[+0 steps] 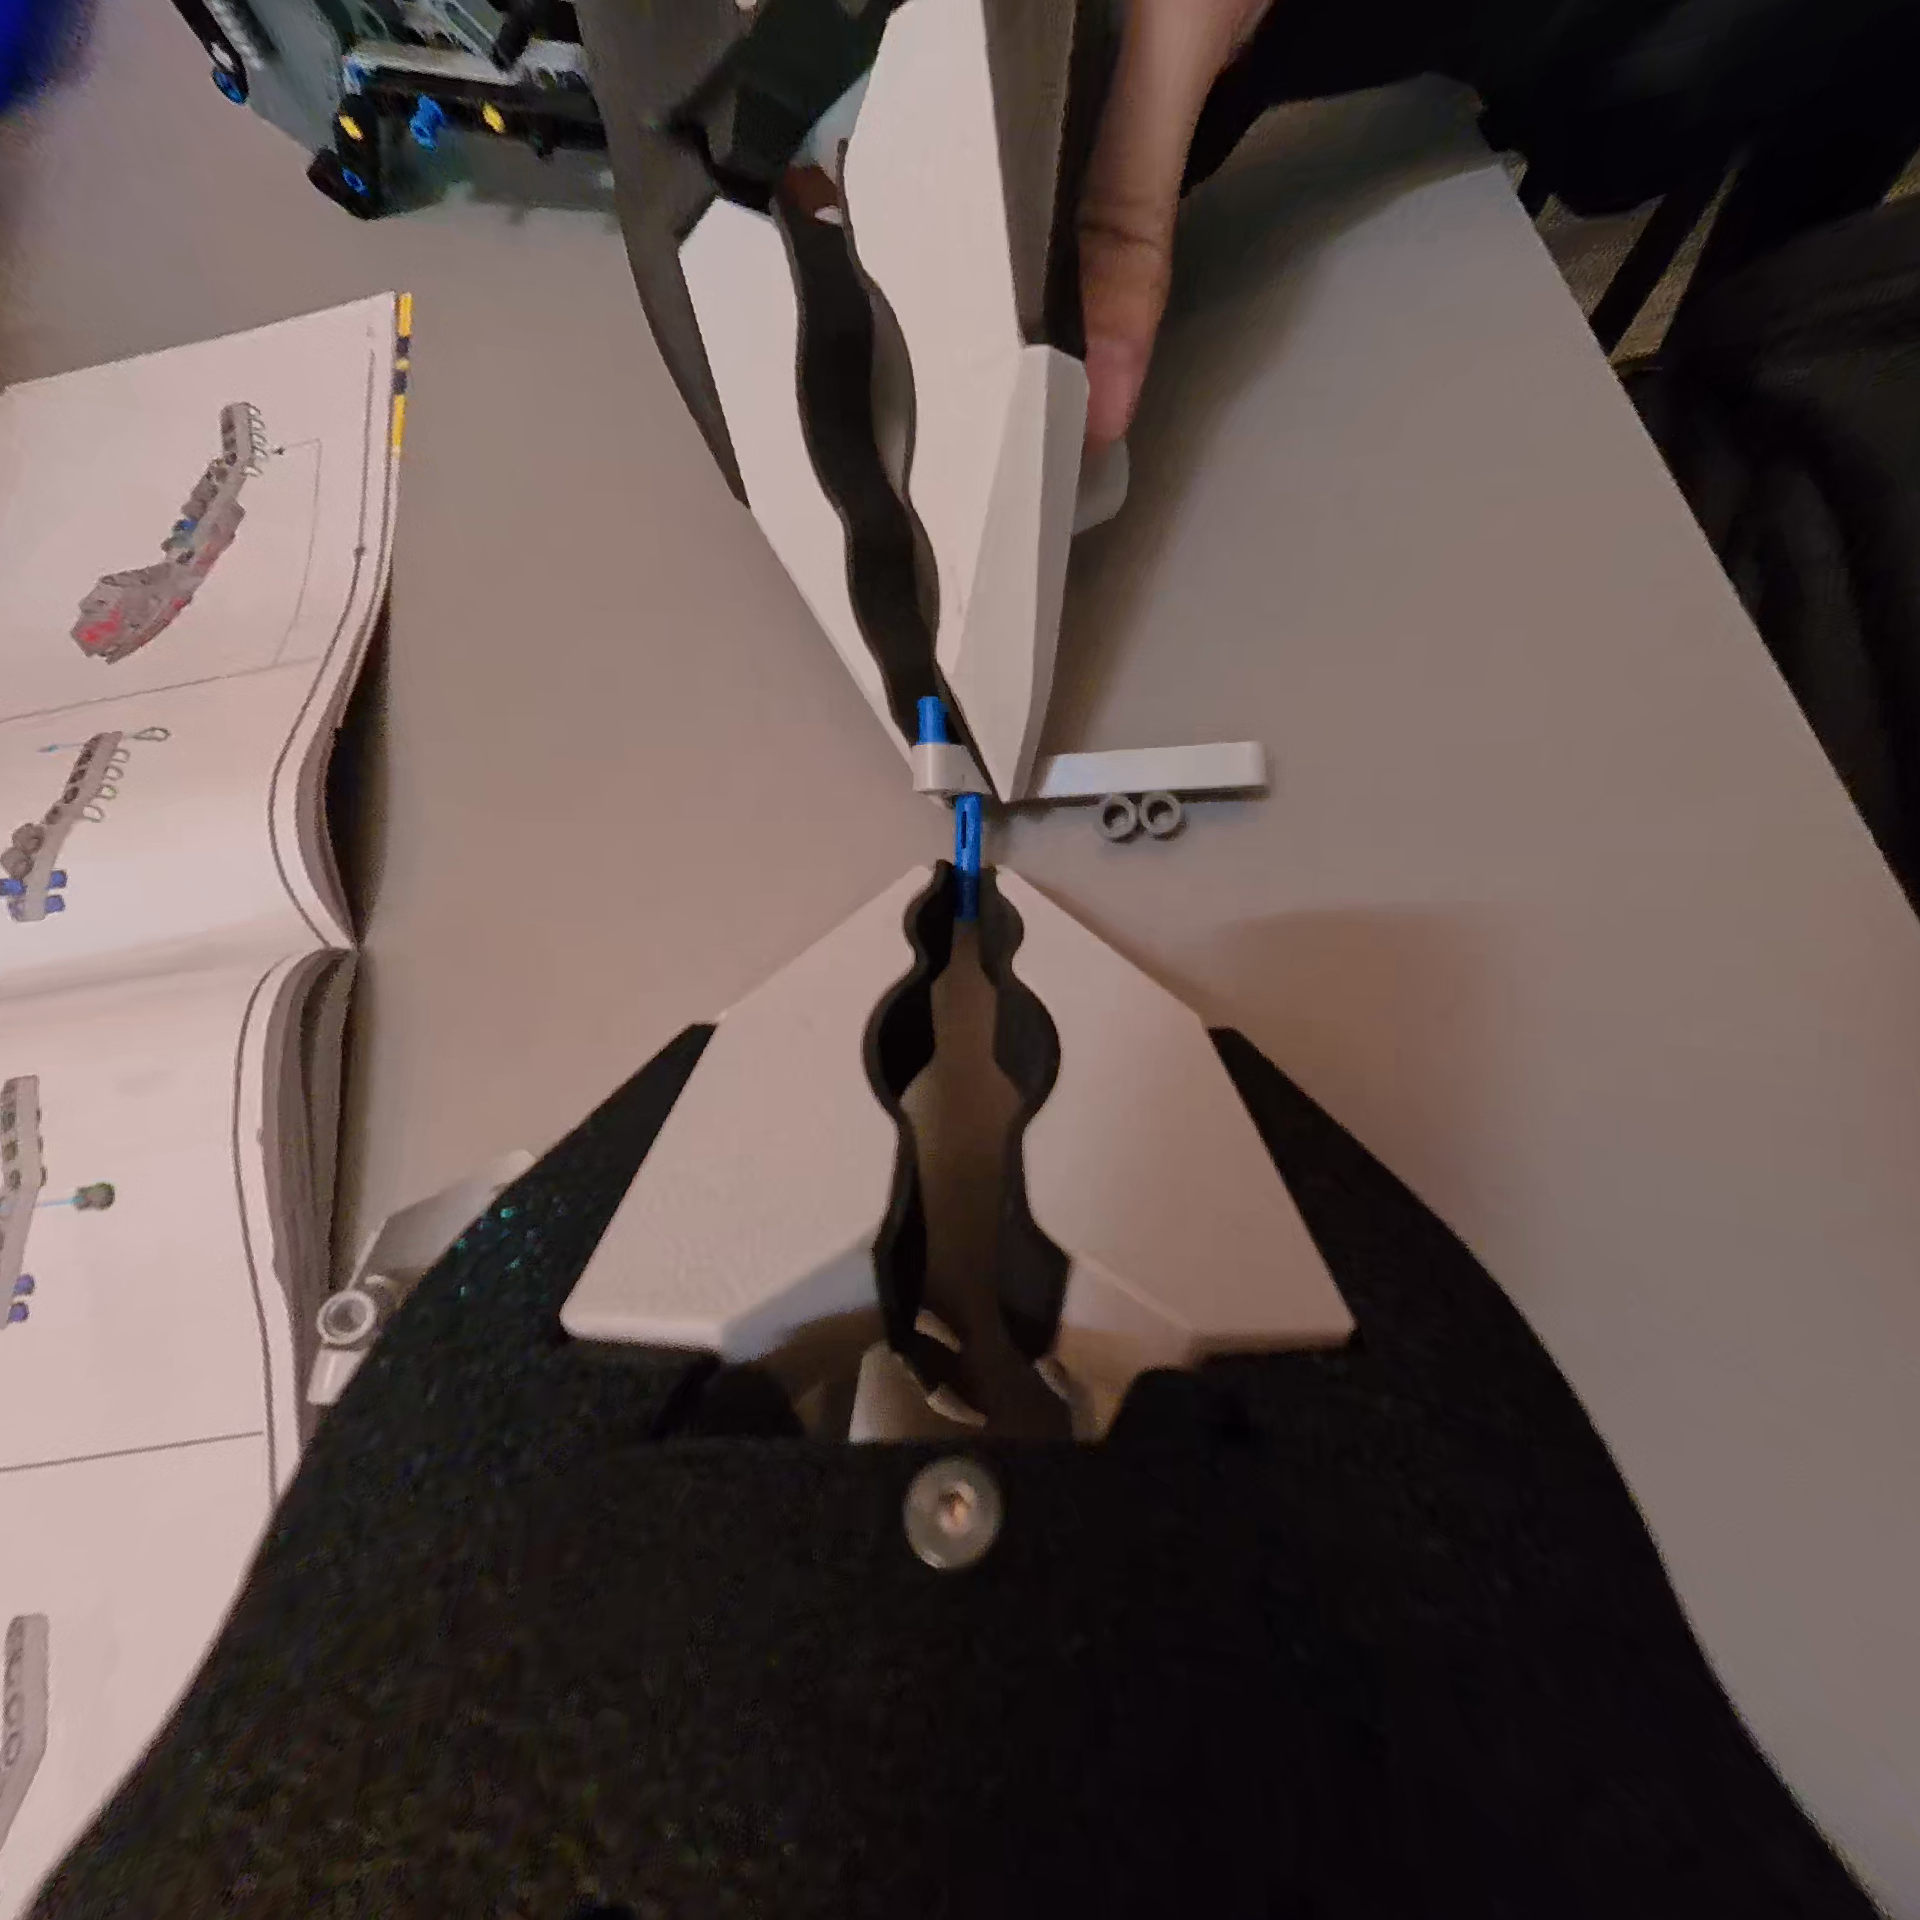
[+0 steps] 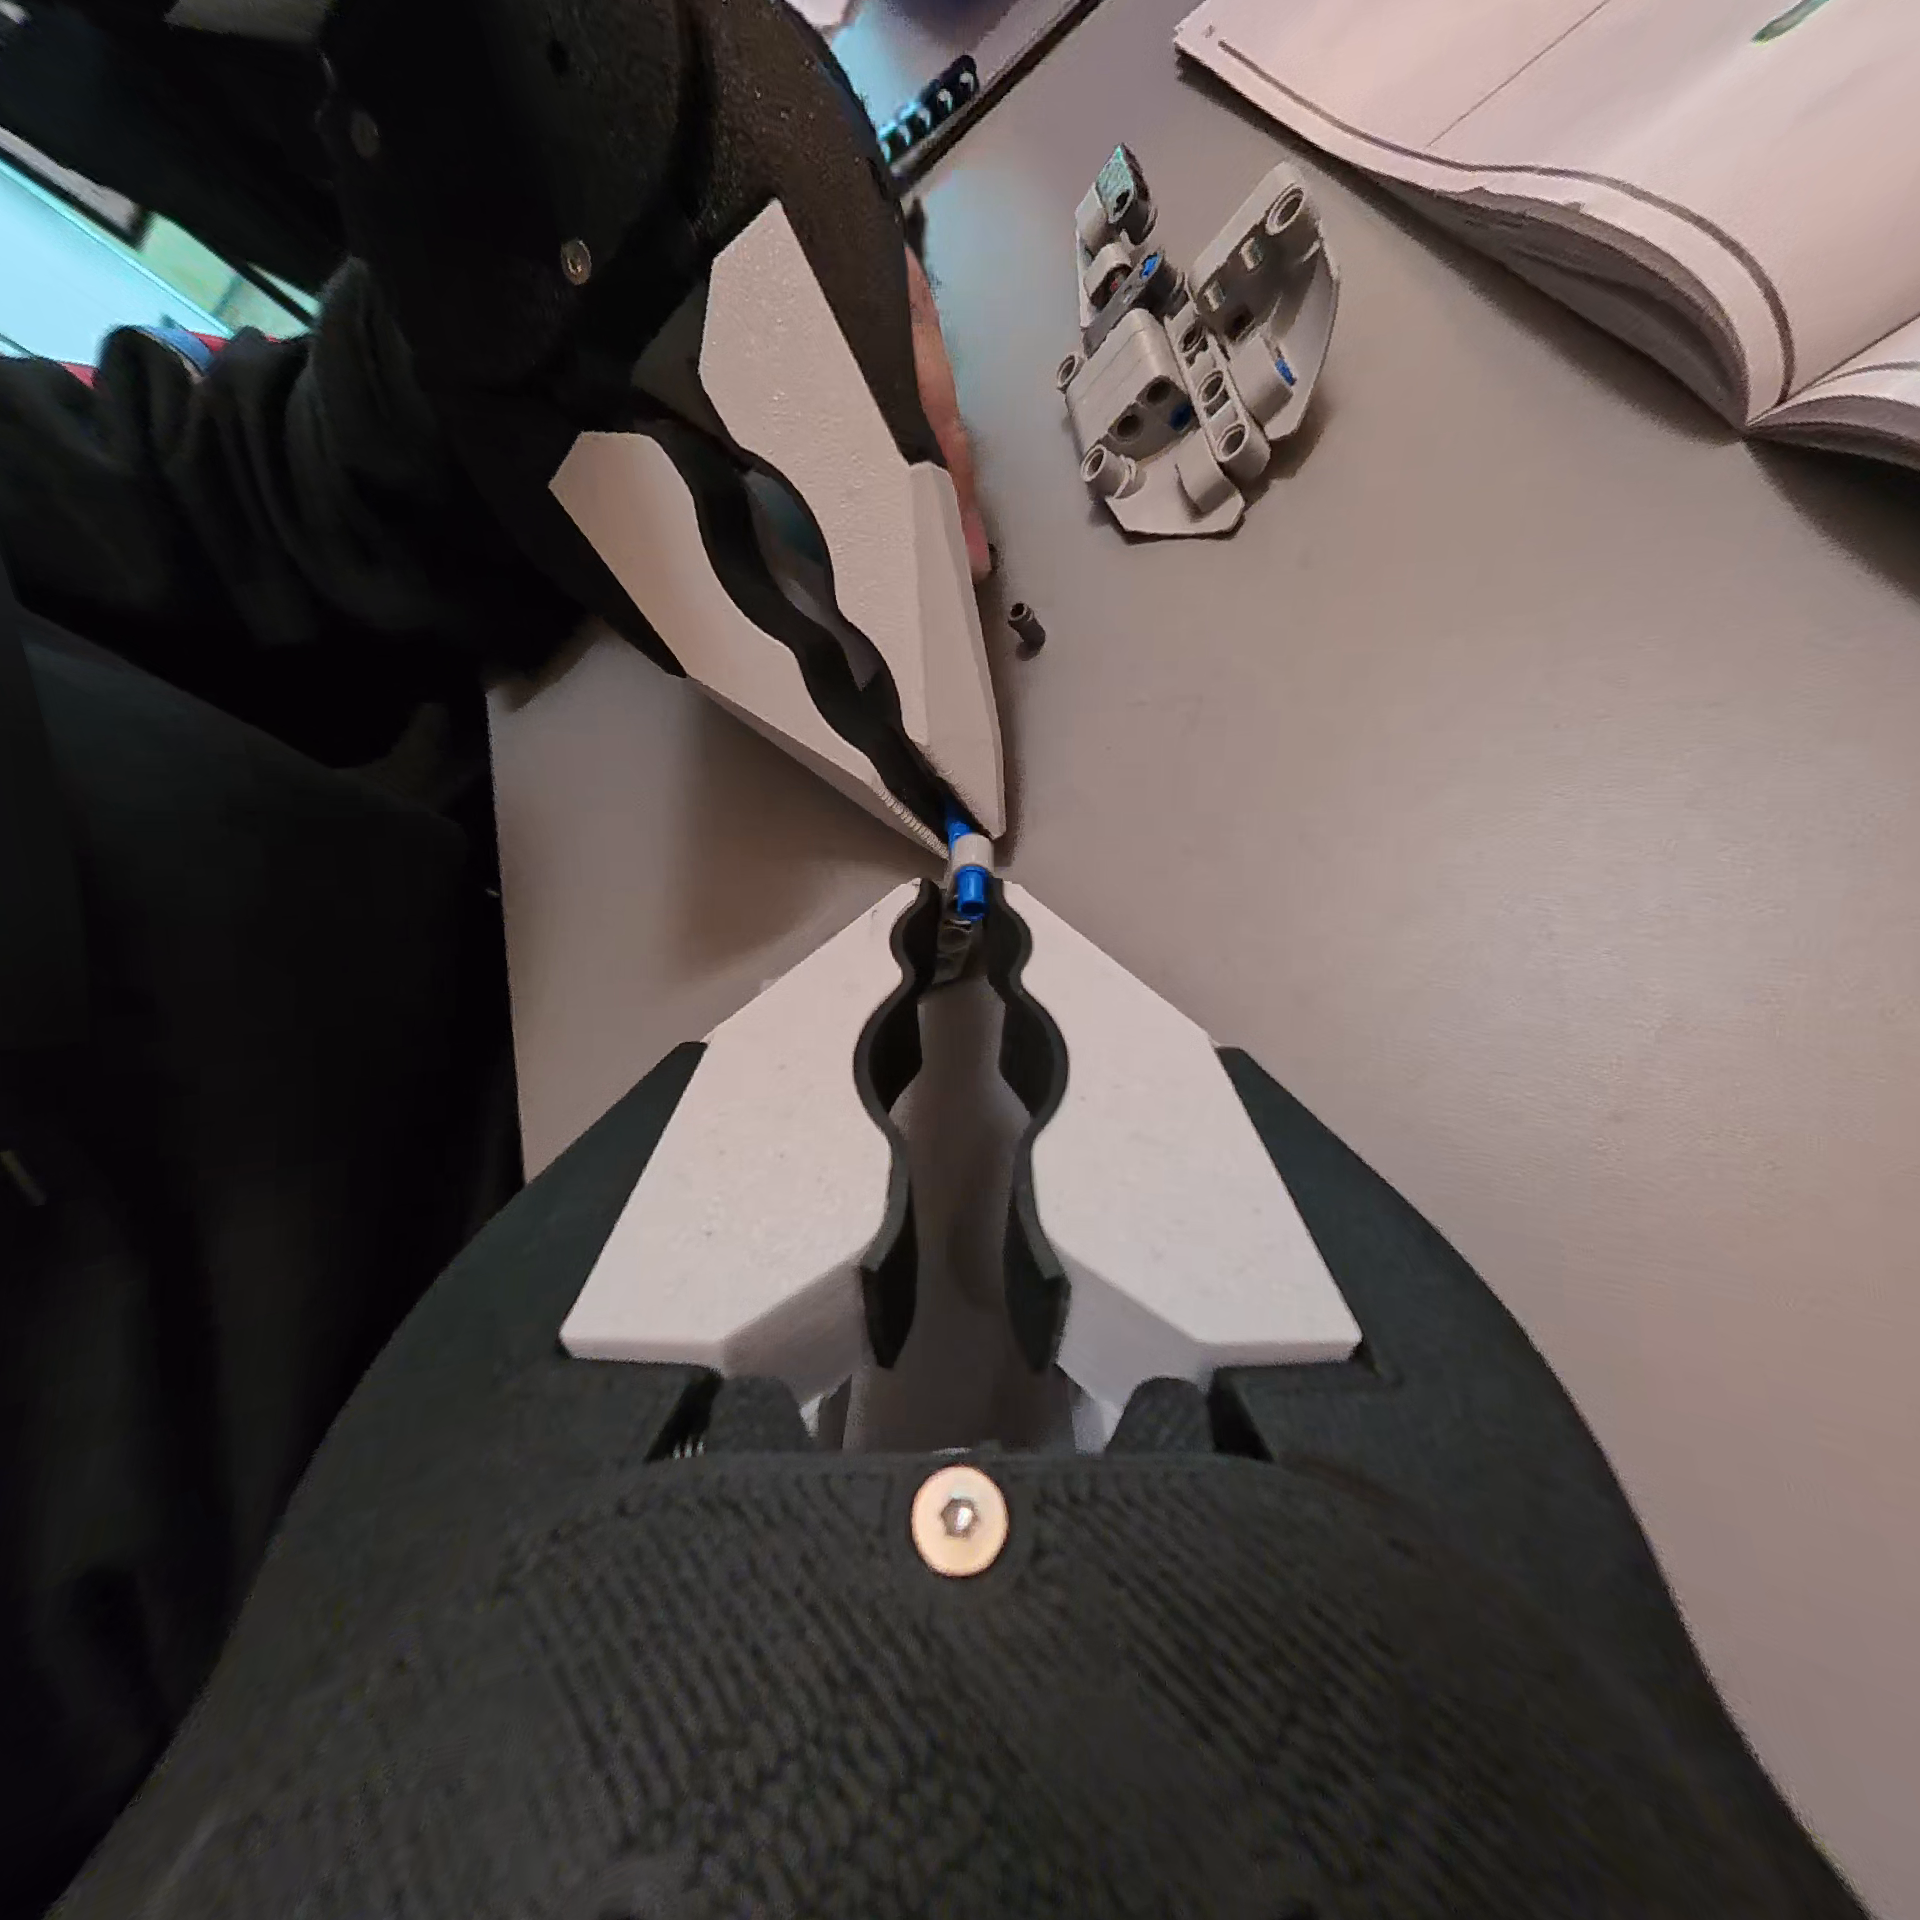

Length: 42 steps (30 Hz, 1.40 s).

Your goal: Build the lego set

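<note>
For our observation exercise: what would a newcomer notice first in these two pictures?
First, the two pairs of white-and-black tongs meeting tip to tip at the centre: the left tongs pinch a small blue plastic pin against a light grey lego beam held by the right tongs. Next, the open instruction booklet at the left, and a grey lego sub-assembly lying beyond.

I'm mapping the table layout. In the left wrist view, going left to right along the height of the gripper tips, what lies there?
Open instruction booklet → blue pin held at the left gripper tips → light grey beam with a small grey double connector beside it, on the grey table.
</note>
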Available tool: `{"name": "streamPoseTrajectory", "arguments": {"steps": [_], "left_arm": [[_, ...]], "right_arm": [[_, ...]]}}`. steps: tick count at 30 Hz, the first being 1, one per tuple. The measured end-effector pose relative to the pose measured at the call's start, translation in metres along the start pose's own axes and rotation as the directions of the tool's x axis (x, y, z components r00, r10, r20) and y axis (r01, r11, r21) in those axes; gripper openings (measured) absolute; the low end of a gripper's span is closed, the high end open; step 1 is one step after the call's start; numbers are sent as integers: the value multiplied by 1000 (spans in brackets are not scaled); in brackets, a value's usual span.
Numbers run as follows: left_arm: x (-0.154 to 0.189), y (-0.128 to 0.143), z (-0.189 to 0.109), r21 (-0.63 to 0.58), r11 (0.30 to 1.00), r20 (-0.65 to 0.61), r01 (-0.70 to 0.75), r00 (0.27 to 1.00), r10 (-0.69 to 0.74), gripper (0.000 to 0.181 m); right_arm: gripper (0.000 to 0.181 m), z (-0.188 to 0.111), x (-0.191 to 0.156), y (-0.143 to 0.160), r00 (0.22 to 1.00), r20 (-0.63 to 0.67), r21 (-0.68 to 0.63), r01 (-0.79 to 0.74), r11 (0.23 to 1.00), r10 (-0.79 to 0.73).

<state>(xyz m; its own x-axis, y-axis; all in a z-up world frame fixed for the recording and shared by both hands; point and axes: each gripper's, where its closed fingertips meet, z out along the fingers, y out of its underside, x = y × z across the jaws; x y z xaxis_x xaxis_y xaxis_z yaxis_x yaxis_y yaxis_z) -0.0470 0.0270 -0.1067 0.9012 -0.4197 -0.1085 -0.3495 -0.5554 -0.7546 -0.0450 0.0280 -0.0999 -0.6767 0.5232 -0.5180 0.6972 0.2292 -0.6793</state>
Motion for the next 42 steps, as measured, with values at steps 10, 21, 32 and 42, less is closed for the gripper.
{"name": "streamPoseTrajectory", "arguments": {"steps": [10,21,32,42], "left_arm": [[2,-20,-13,152,983,-77,106,993,-95,1],[-9,-10,-9,-72,982,160,-177,969,186,1],[-10,1,-3,-156,958,158,-242,951,266,1],[-8,5,-4,-130,970,97,-206,971,219,1]], "right_arm": [[6,-13,-16,-15,980,192,114,-71,991,48],[6,-8,-6,-12,992,111,85,-71,994,62],[7,2,1,-2,998,41,-1,-40,999,40],[7,6,-1,-3,992,108,-36,-60,998,64]]}}
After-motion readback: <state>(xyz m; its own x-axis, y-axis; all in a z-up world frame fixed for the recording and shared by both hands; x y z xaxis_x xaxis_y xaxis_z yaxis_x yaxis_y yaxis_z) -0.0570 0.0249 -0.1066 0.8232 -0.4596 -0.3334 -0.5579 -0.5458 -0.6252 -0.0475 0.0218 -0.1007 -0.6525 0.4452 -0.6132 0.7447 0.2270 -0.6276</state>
